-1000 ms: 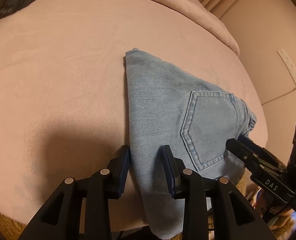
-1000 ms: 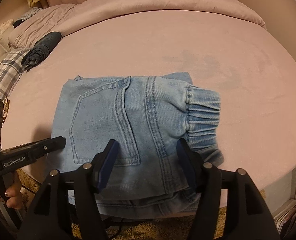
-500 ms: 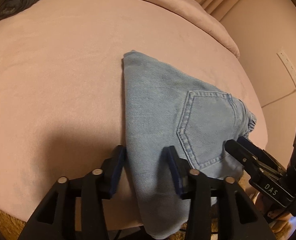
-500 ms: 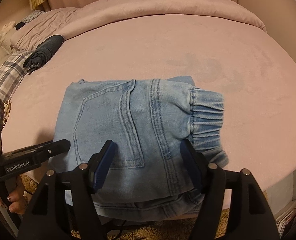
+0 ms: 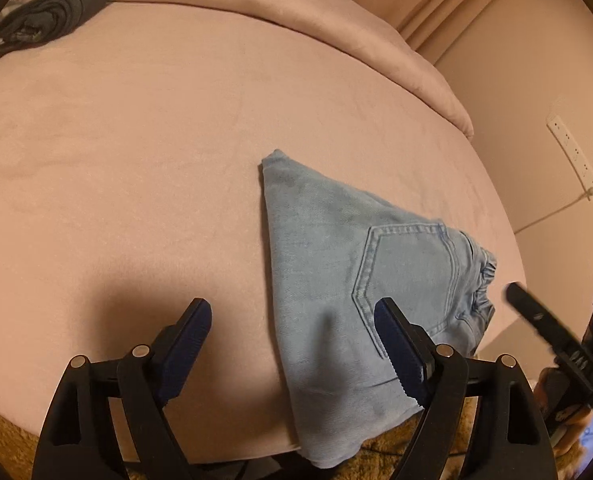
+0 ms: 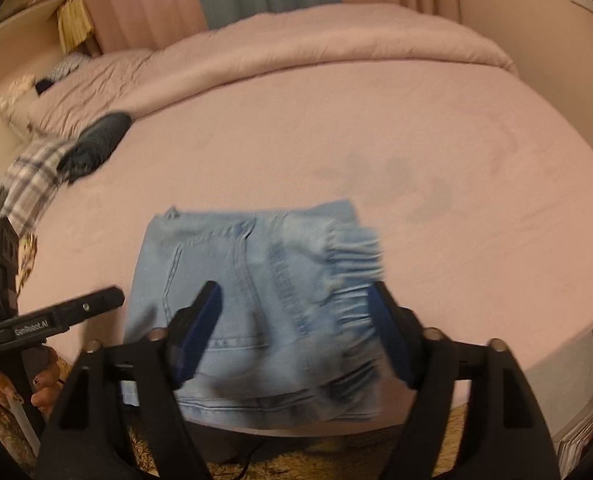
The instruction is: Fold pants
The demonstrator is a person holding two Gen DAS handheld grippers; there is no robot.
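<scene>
The folded pants (image 5: 336, 280) lie flat on the pink bed (image 5: 136, 160), right at its near edge, the lowest layers drooping a little over the side, back pocket (image 5: 408, 272) facing up and the gathered elastic cuff (image 6: 352, 264) poking out to the right in the right wrist view. And the left gripper (image 5: 292, 328) has just been opening: its jaws stand wide now, one blue pad (image 5: 188, 336) over bare bedsheet and the other over the denim near the pocket, nothing pinched between them. Over on the other side the right gripper (image 6: 296, 320) has been opening as well, jaws spread wide above the near part of the pile, clear of the cloth as far as the blurred picture lets me judge. Both tools empty, then. Far off at the bed's upper left sits a rolled dark garment (image 6: 96, 148) beside a plaid cloth (image 6: 32, 176), well apart from the pants, with a rumpled pink duvet (image 6: 336, 48) along the far side
</scene>
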